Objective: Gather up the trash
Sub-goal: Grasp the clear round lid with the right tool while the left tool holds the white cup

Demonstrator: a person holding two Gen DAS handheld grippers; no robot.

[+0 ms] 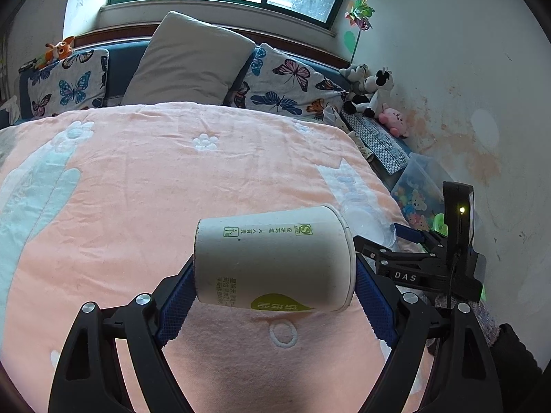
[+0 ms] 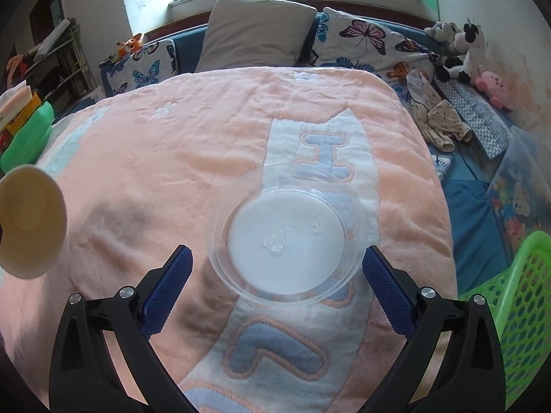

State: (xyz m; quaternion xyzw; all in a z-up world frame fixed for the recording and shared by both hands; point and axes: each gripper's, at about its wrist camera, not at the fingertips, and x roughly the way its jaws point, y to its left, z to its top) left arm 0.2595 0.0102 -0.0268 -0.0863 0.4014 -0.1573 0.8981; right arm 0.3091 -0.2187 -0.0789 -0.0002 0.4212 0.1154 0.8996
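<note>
Currently the left claw [image 1: 275,275] is clenched on a white paper cup with green print [image 1: 272,258], which lies sideways between the blue ribbed pads [image 1: 174,304]: its base points to the left of the left wrist view and its rolled rim to the right. The cup is held clear above the peach-pink fleece blanket with pale blue lettering [image 1: 137,189] that covers the bed. In the right wrist view the same cup shows at the far left edge, its open mouth facing the camera.

The right claw [image 2: 277,282] stands released, jaws wide apart. No earlier frame is available. A clear round plastic lid [image 2: 287,237] rests on the blanket, on the pale blue lettering, between the two blue pads [image 2: 387,296]. The right-hand pad lies just beside the lid's rim; contact there cannot be told. The left-hand pad stands apart from the lid. In the left wrist view the lid shows just past the cup's rim, with the black frame of the right claw behind it.

A green perforated plastic basket [image 2: 516,309] sits at the lower right edge of the right wrist view, beside the bed. At the head of the bed lean a grey pillow [image 1: 189,58] and butterfly-print pillows [image 1: 292,82]. Plush toys [image 1: 372,89] sit against the wall at the right.
</note>
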